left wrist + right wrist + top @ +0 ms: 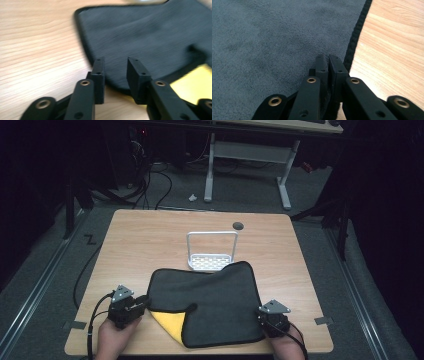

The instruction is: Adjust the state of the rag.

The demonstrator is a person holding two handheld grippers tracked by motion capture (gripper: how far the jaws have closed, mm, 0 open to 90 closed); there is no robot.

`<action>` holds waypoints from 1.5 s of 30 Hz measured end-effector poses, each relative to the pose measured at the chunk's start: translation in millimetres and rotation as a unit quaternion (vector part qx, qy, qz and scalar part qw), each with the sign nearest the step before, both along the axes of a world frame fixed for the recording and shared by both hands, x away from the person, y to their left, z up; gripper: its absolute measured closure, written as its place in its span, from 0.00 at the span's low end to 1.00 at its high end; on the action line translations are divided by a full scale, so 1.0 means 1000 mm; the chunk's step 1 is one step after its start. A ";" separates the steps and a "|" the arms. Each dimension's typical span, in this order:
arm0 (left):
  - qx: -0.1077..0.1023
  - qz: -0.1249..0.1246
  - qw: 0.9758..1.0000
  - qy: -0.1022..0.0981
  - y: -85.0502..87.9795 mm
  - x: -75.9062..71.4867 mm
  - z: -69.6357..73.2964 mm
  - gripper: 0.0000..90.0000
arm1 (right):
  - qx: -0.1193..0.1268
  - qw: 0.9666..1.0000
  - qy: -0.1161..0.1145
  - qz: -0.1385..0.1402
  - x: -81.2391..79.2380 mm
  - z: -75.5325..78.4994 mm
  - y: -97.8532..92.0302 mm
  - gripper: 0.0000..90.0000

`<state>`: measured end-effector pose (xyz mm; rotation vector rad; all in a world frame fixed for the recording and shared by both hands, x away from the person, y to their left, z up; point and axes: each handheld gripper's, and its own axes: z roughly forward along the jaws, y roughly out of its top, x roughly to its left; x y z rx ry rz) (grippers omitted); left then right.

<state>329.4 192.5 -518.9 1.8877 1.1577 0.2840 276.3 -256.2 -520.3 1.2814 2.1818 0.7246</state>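
- The left gripper (141, 303) stands with its jaws apart; nothing is pinched between them. In the left gripper view the gap between its pads (98, 67) shows the cloth's dark rim lying flat on the table.
- The dark grey cloth (210, 302) lies just ahead of the left gripper, spread toward the right gripper, with a yellow underside (167, 321) turned up beside the left jaws.
- The right gripper (262, 316) has its jaws together, clamped on the cloth's near edge; the right gripper view shows fabric caught between the pads (322, 66), beside the bound hem.
- A white wire rack (212, 251) stands beyond both grippers, at the cloth's far edge.
- The wooden table (140, 240) carries everything.
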 end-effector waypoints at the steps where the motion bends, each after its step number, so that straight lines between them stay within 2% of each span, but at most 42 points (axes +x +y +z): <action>1: -0.012 -0.008 1.000 -0.001 -0.005 -0.002 0.003 0.75 | -0.002 1.000 -0.002 0.002 -0.001 0.000 0.000 0.97; 4: -0.026 -0.050 0.998 -0.003 -0.028 -0.007 0.010 0.80 | -0.003 1.000 -0.002 0.002 -0.004 0.000 0.001 0.97; 6: -0.021 -0.080 0.997 -0.003 -0.048 -0.011 0.012 0.83 | -0.004 1.000 -0.003 0.002 -0.006 0.000 0.001 0.97; 8: -0.005 -0.102 0.995 0.000 -0.067 -0.011 0.010 0.85 | -0.004 1.000 -0.005 0.002 -0.008 -0.001 0.002 0.97; 10: 0.023 -0.106 0.994 0.005 -0.080 -0.006 0.005 0.84 | -0.003 1.000 -0.006 0.004 -0.010 -0.001 0.002 0.97; 11: 0.040 -0.098 0.994 0.008 -0.085 -0.003 0.001 0.84 | -0.003 1.000 -0.006 0.002 -0.010 -0.001 0.002 0.97; 14: 0.062 -0.094 0.993 0.025 -0.089 0.004 -0.007 0.88 | -0.004 1.000 -0.007 0.003 -0.012 -0.001 0.003 0.97; 17: 0.057 -0.101 0.993 0.030 -0.085 0.001 -0.006 0.92 | -0.005 1.000 -0.008 0.004 -0.012 -0.001 0.002 0.97; 21: 0.037 -0.108 0.992 0.045 -0.071 -0.013 -0.007 0.93 | -0.005 1.000 -0.008 0.006 -0.012 -0.001 0.002 0.97; 23: 0.037 -0.108 0.992 0.051 -0.064 -0.021 -0.006 0.93 | -0.007 1.000 -0.007 0.007 -0.012 -0.001 0.002 0.97; 25: 0.036 -0.102 0.993 0.052 -0.056 -0.030 -0.005 0.92 | -0.006 1.000 -0.007 0.007 -0.012 -0.001 0.002 0.97; 29: 0.018 -0.085 0.994 0.064 -0.036 -0.047 -0.006 0.92 | -0.005 1.000 -0.001 0.010 -0.011 0.000 0.001 0.97; 33: 0.023 -0.062 0.996 0.061 -0.022 -0.061 -0.005 0.92 | -0.001 1.000 0.000 0.011 -0.009 0.000 0.001 0.97; 36: 0.037 -0.046 0.997 0.055 -0.013 -0.072 -0.004 0.92 | -0.001 1.000 0.001 0.010 -0.008 0.000 0.002 0.97; 38: 0.031 -0.039 0.997 0.056 -0.007 -0.079 -0.004 0.91 | -0.003 1.000 0.001 0.013 -0.008 0.000 0.002 0.97; 41: 0.021 -0.026 0.998 0.051 0.000 -0.078 -0.002 0.91 | -0.002 1.000 0.001 0.015 -0.007 0.000 0.002 0.97; 45: 0.007 -0.011 0.999 0.048 0.000 -0.058 0.000 0.90 | -0.005 1.000 0.000 0.015 -0.007 0.000 0.003 0.97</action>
